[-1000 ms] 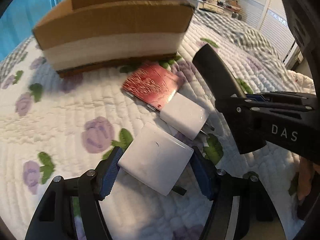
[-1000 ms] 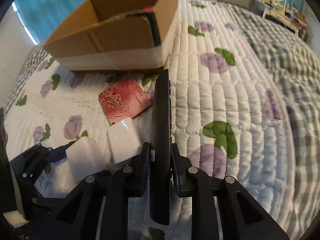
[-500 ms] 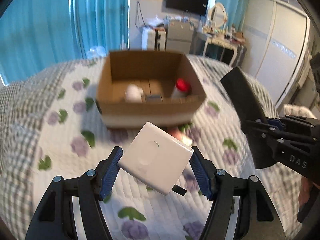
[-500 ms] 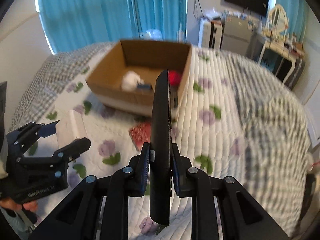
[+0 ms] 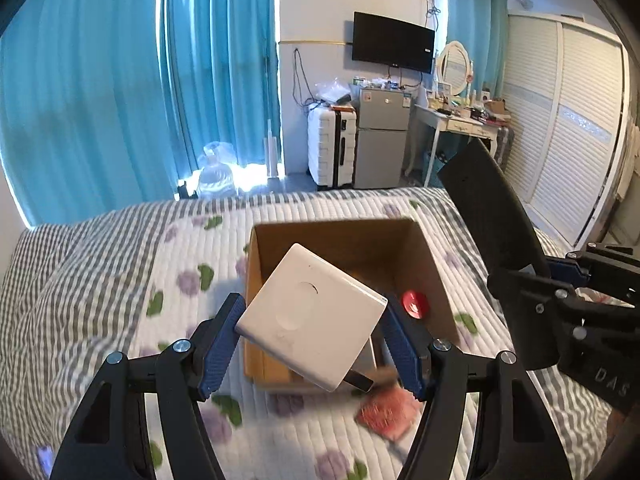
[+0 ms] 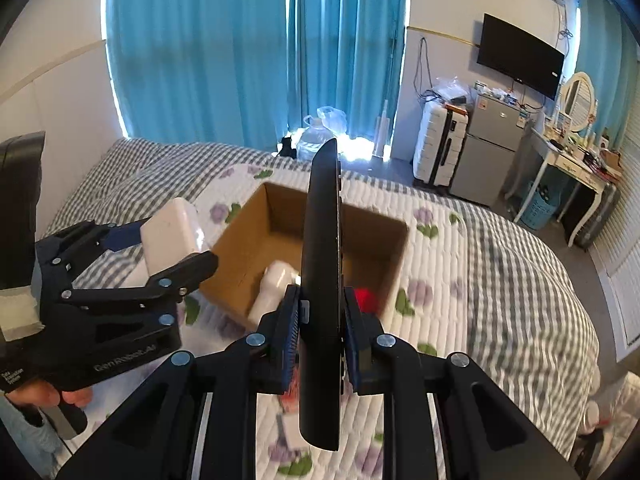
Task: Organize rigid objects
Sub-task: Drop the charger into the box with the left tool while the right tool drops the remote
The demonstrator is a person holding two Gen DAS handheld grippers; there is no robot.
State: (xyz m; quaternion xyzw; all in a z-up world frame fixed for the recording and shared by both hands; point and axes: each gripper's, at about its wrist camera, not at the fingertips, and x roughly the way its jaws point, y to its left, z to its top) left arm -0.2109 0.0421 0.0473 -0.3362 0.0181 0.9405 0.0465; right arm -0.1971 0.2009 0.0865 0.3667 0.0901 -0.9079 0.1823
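**White charger and black remote held over the box**

White plastic fills my left gripper (image 5: 312,330): a square wall charger (image 5: 310,318), tilted, pinched between the blue pads (image 5: 218,344), its prongs pointing down. Beyond the fingertips lies the open cardboard box (image 5: 348,240) on the floral quilt (image 5: 120,280), a red-capped item (image 5: 414,304) inside. My right gripper (image 6: 322,330) clamps narrow on a black remote control (image 6: 322,280), standing edge-on between the fingers, the box (image 6: 248,232) beyond it.
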